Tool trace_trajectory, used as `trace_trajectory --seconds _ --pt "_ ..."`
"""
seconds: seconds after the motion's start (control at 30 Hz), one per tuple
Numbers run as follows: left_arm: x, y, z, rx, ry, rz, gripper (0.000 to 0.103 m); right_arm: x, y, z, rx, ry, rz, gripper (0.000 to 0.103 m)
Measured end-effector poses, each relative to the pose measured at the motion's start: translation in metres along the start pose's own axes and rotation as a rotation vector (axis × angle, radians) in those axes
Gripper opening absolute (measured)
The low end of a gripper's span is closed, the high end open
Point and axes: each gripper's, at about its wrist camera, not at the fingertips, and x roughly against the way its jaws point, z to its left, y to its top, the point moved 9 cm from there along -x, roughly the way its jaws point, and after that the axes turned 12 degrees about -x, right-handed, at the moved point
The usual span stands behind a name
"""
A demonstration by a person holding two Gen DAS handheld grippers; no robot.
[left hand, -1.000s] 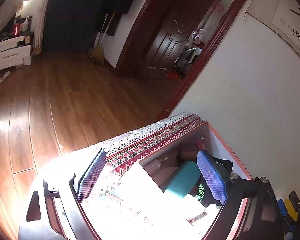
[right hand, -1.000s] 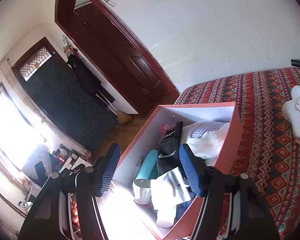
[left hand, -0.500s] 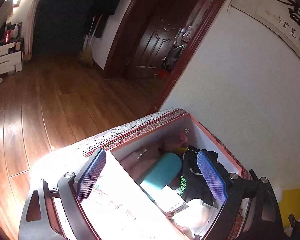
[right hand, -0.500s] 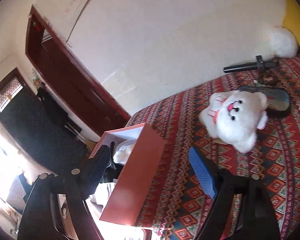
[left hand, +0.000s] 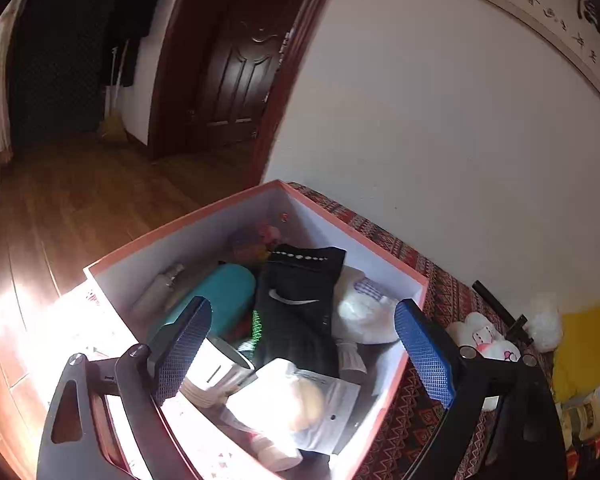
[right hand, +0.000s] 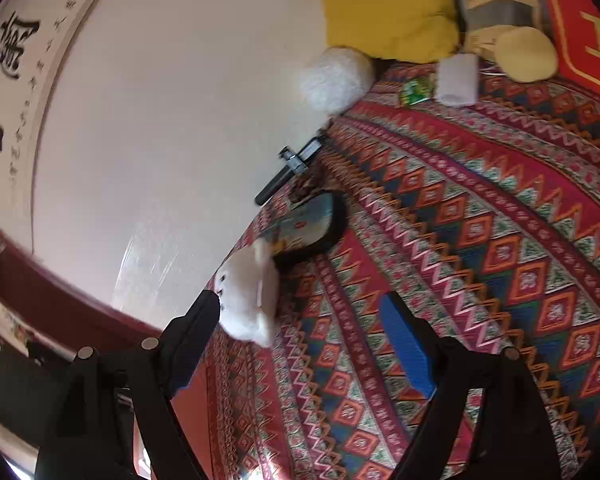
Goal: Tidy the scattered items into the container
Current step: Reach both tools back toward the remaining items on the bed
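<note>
1. While reaching out over the bedspread (right hand: 480, 240), making for the white plush toy (right hand: 248, 292) with the right gripper (right hand: 300, 304): judged to be the fetch step, with nothing carried.
2. Jaws spread wide, having just been opening; only patterned cloth between them. Plush toy just off the left fingertip (right hand: 210, 304), outside the gap; cannot tell whether touching.
3. Lies on the bedspread near the wall, just in front of a black oval object (right hand: 320, 224), well apart from the box (left hand: 380, 254).
4. Blurred, but seemingly lengthwise up and down the right wrist view, roughly in line with the fingers; dark face dots turned toward the left finger and the wall.
5. Next, by this reading: shift toward the wall to centre the toy, then close across its narrow width. Soft body, so likely to squash.
6. Left gripper (left hand: 302, 308) likewise wide apart and holding nothing, above the box, over the black sock (left hand: 296, 300) and teal bottle (left hand: 224, 292).
7. Box already crowded; calls for a drop on top.
</note>
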Motion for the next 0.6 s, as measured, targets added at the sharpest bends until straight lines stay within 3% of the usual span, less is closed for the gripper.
trace_trajectory --seconds 0.13,0.27,0.37,0.43,0.5,0.6 --pt "-0.002 -0.002 -0.088 -0.205 -0.109 -0.006 0.093 0.024 0.045 -0.056 -0.131 -0.049 -0.128 0.082" --pt "0.004 -0.036 -0.222 -0.467 -0.296 -0.005 0.099 0.048 0.102 -0.091 -0.238 -0.049 -0.24 0.086" --pt "-0.004 -0.078 -0.351 -0.655 -0.433 0.006 0.103 0.059 0.14 -0.101 -0.243 -0.067 -0.311 0.087" --pt "-0.01 -0.106 -0.441 -0.72 -0.569 0.034 0.103 0.06 0.16 -0.106 -0.277 -0.043 -0.331 0.087" --pt "-0.019 -0.137 -0.527 -0.767 -0.704 0.104 0.103 0.063 0.172 -0.11 -0.301 -0.031 -0.352 0.087" --pt "-0.044 -0.186 -0.652 -0.849 -0.823 0.213 0.103 0.065 0.182 -0.125 -0.31 -0.054 -0.358 0.087"
